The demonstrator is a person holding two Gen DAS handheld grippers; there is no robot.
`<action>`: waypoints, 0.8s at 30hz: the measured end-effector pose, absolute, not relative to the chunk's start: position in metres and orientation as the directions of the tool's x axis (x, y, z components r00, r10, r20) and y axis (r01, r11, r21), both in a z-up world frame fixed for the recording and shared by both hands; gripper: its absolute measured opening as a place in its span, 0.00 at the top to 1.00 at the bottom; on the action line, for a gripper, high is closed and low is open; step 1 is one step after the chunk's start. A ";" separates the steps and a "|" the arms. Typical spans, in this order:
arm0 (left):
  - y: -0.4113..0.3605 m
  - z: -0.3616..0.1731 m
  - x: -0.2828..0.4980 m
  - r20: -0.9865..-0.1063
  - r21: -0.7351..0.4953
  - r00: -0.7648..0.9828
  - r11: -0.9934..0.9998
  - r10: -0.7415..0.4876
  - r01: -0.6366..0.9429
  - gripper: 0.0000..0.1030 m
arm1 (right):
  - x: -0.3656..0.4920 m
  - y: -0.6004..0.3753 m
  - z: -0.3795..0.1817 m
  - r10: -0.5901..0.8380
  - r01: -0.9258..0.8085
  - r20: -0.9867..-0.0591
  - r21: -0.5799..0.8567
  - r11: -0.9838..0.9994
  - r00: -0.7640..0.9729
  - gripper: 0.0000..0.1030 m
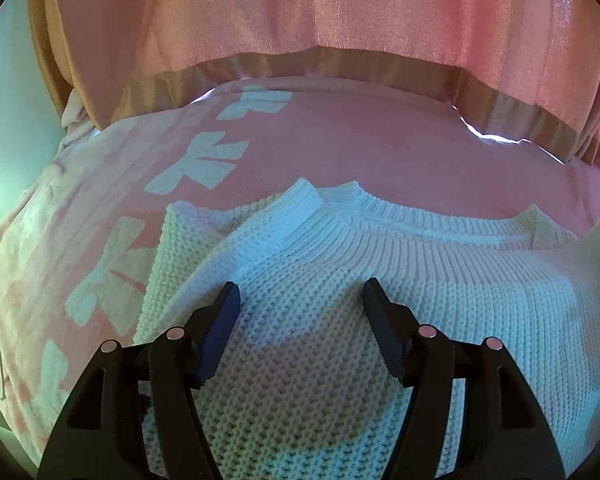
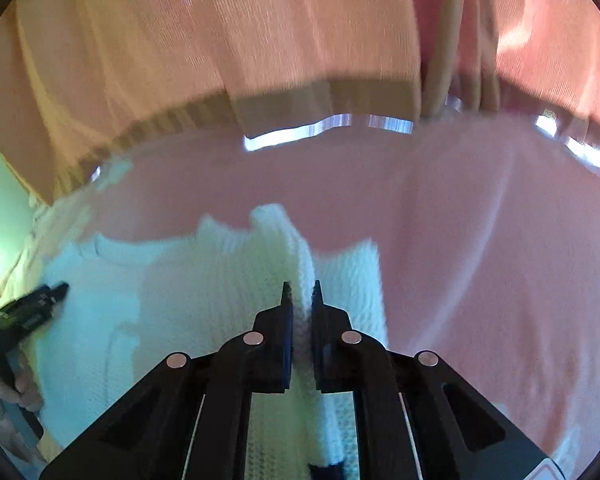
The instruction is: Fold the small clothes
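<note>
White chunky-knit sweater fills the lower half of my left wrist view, lying flat on a pink blanket with pale cross-shaped prints. Its ribbed neckline curves across the middle of the frame, and one knitted flap is folded over toward the centre at the left of the collar. My left tool sits at the bottom centre with its two black fingers spread wide apart, nothing between them; the waffle-textured knit shows plainly in the gap. I cannot tell whether the fingertips touch the fabric or hang just above it.

From the right wrist view, my right tool is at the bottom centre, its fingers drawn almost together and pinching a raised ridge of the same sweater, which stands up between the pads and runs away toward the middle of the frame. The rest of the garment spreads to the left of that ridge, with a smaller knitted portion just to its right. This view is somewhat blurred.

At the left edge of the right wrist view I see the other black tool over the sweater, with the hand holding its handle at lower left. Pink curtain with a tan hem band hangs across the top of both views, behind the blanket.
</note>
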State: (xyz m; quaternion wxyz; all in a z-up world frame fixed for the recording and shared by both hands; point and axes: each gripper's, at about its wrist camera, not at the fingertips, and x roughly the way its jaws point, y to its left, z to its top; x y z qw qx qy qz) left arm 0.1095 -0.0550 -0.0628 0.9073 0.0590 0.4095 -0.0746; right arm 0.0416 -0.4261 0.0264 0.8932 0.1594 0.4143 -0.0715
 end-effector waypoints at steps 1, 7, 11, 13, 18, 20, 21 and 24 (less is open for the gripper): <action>-0.054 -0.063 0.111 -0.755 0.042 0.650 0.982 -0.089 0.183 0.39 | 0.040 -0.430 0.028 -0.009 0.272 -0.755 0.225 0.936 0.655 0.93; -0.055 -0.068 0.113 -0.752 0.063 0.655 0.980 -0.079 0.190 0.37 | 0.042 -0.447 0.007 0.018 0.321 -0.791 0.269 0.908 0.612 0.94; -0.055 -0.068 0.113 -0.752 0.060 0.655 0.981 -0.078 0.186 0.36 | 0.048 -0.444 -0.011 0.021 0.336 -0.834 0.245 0.909 0.552 0.92; -0.056 -0.067 0.111 -0.750 0.068 0.658 0.980 -0.074 0.188 0.36 | 0.044 -0.441 -0.008 0.015 0.344 -0.826 0.250 0.905 0.563 0.90; -0.055 -0.064 0.110 -0.756 0.052 0.650 0.983 -0.076 0.176 0.36 | 0.015 -0.411 0.052 -0.052 0.259 -0.689 0.201 0.945 0.723 0.83; -0.057 -0.064 0.109 -0.754 0.063 0.654 0.983 -0.066 0.172 0.36 | 0.006 -0.387 0.062 0.047 0.162 -0.662 0.251 0.954 0.748 0.83; -0.058 -0.065 0.109 -0.752 0.069 0.656 0.983 -0.062 0.172 0.36 | 0.007 -0.372 0.062 0.122 0.101 -0.664 0.286 0.953 0.737 0.83; -0.060 -0.065 0.108 -0.748 0.081 0.661 0.982 -0.052 0.169 0.36 | 0.015 -0.324 0.044 0.283 -0.042 -0.702 0.339 0.940 0.653 0.84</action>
